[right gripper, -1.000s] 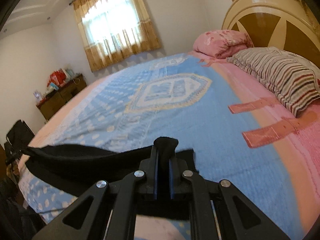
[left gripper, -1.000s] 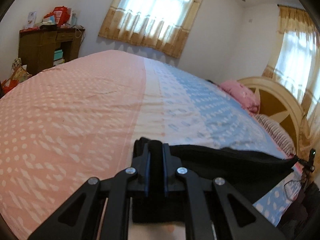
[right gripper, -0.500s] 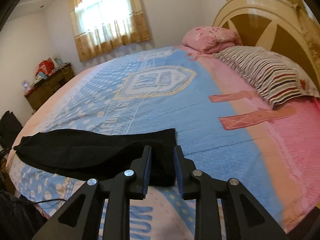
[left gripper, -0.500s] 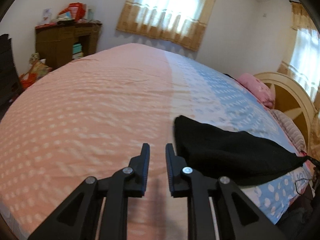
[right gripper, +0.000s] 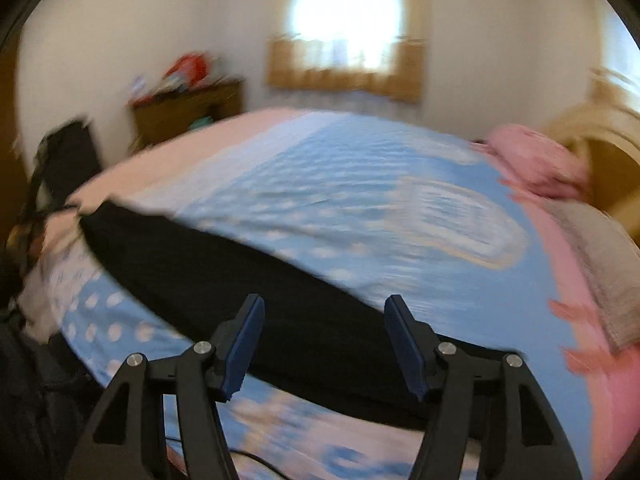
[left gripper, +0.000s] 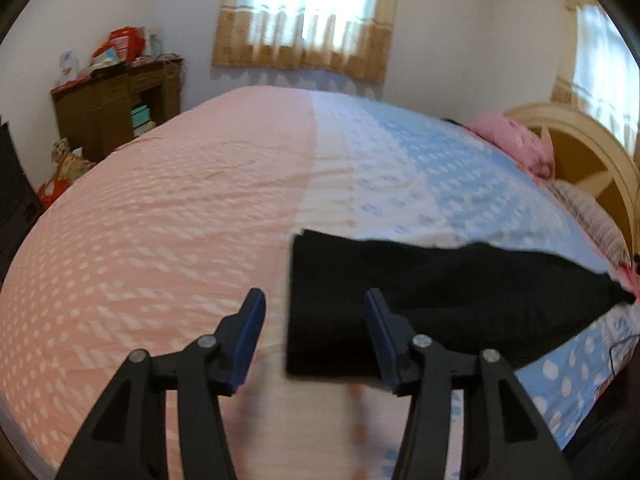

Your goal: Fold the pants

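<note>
The black pants (left gripper: 420, 292) lie flat in a long folded strip near the front edge of the bed; they also show in the right wrist view (right gripper: 280, 300). My left gripper (left gripper: 316, 312) is open and empty, just above the strip's left end. My right gripper (right gripper: 324, 320) is open and empty, above the strip towards its right end. The right wrist view is blurred by motion.
The bed (left gripper: 180, 220) has a pink and blue cover. Pink and striped pillows (left gripper: 516, 144) lie by the wooden headboard (left gripper: 580, 148) on the right. A brown dresser (left gripper: 116, 108) with clutter stands at the far left wall. A dark bag (right gripper: 68, 160) is beside the bed.
Both grippers let go of the pants, which dropped flat onto the bed. Both have opened wide and pulled back; the right one has swung left.
</note>
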Demonstrator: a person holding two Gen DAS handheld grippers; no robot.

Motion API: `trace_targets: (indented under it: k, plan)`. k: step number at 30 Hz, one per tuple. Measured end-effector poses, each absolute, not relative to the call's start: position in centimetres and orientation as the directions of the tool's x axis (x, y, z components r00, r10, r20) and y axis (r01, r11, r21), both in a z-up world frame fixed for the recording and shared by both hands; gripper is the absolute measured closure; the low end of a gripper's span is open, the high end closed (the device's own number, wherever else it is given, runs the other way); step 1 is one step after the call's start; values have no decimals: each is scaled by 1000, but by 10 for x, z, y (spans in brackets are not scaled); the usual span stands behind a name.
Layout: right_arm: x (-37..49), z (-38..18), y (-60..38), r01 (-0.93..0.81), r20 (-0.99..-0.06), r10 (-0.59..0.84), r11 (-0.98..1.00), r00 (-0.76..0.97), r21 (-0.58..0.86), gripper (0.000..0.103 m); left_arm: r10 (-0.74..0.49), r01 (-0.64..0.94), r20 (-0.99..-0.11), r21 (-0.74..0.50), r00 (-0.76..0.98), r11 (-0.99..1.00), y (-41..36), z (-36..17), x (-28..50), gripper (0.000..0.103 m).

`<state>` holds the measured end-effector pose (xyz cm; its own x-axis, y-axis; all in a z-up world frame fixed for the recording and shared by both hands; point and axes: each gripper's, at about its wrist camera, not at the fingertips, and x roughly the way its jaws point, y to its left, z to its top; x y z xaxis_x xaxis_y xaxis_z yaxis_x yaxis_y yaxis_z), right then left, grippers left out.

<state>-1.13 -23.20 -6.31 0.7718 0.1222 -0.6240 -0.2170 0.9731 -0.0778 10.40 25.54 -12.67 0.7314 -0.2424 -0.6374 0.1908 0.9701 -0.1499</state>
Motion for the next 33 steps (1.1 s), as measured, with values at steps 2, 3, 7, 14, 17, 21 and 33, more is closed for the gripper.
trace_targets:
  k: [2,3,7,14,17,21,33]
  plan:
    - [7,-83,-186,-311,-664,164,944,729,-108,39,-236,194,-648,-136,724,971,248,-131,105,49]
    - [14,-92,-166,-358,-684,187,927,705,-115,39,-228,191,-658,-128,717,973,246,-135,107,49]
    - [36,-128,-93,-517,-737,268,846,620,-128,41,-212,175,-682,-124,700,977,244,-144,110,48]
    - [52,-178,-22,-629,-786,258,750,561,-204,55,-205,159,-700,-131,684,978,245,-150,111,45]
    - [62,-184,-18,-625,-792,267,760,549,-177,62,-207,154,-703,-140,680,978,246,-151,112,44]
    - [70,-186,-16,-617,-796,270,771,541,-158,74,-208,144,-712,-150,670,978,247,-154,114,42]
    - [54,-171,-16,-645,-807,300,754,508,-126,100,-232,153,-712,-174,663,973,249,-154,114,42]
